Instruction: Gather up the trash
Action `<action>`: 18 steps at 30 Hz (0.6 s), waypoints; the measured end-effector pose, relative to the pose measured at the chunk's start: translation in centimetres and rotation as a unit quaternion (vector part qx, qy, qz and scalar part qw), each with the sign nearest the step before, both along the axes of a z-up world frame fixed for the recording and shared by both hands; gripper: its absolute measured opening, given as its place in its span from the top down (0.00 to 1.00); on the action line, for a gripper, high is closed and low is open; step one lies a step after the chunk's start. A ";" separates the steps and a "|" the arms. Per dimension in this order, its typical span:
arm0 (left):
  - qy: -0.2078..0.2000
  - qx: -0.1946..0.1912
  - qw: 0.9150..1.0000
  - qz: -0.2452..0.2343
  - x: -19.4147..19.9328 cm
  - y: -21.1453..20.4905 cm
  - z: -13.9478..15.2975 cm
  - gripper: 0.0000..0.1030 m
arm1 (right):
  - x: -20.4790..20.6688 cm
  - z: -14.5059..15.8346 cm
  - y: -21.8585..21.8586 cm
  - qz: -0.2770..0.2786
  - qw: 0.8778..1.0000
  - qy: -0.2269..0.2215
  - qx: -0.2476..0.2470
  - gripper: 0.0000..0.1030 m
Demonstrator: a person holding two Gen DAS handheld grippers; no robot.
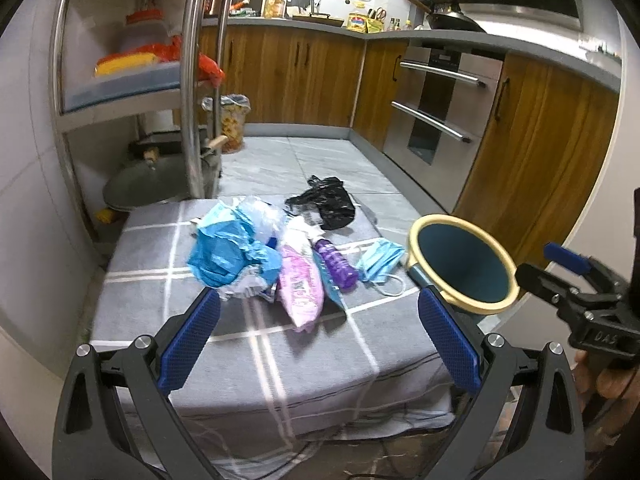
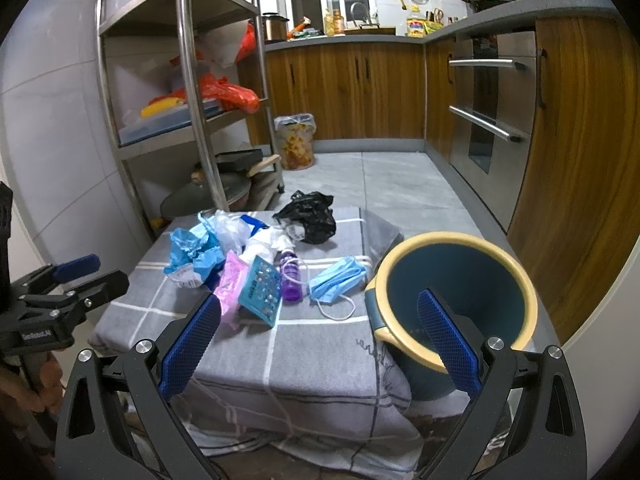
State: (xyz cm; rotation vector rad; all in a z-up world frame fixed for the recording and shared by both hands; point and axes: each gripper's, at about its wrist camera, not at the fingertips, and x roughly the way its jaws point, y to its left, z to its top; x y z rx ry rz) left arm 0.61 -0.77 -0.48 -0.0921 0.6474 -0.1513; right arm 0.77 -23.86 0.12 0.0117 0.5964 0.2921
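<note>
Trash lies piled on a low table with a grey checked cloth [image 1: 280,360] [image 2: 320,352]: crumpled blue plastic [image 1: 228,252] [image 2: 192,252], a pink packet [image 1: 302,284] [image 2: 232,284], a teal blister pack [image 2: 260,292], a purple bottle [image 1: 338,266] [image 2: 291,276], a blue face mask [image 1: 380,264] [image 2: 338,280] and a black bag [image 1: 328,202] [image 2: 310,212]. A dark bin with a cream rim [image 1: 460,264] [image 2: 452,300] stands at the table's right. My left gripper [image 1: 320,312] hangs open before the pile. My right gripper [image 2: 320,312] is open too, nothing in either.
A steel shelf rack [image 1: 192,80] [image 2: 192,92] with pans and bags stands at the left. Wooden cabinets [image 1: 296,68] and an oven [image 1: 436,100] [image 2: 488,96] line the back and right. A lined waste basket [image 1: 232,120] [image 2: 296,140] sits on the tiled floor.
</note>
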 end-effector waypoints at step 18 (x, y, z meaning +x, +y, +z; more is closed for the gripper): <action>0.076 -0.028 0.997 -0.011 6.3 3.7 -0.9 0.05 | 3.3 -1.1 0.9 -0.003 0.999 0.043 -0.012 0.05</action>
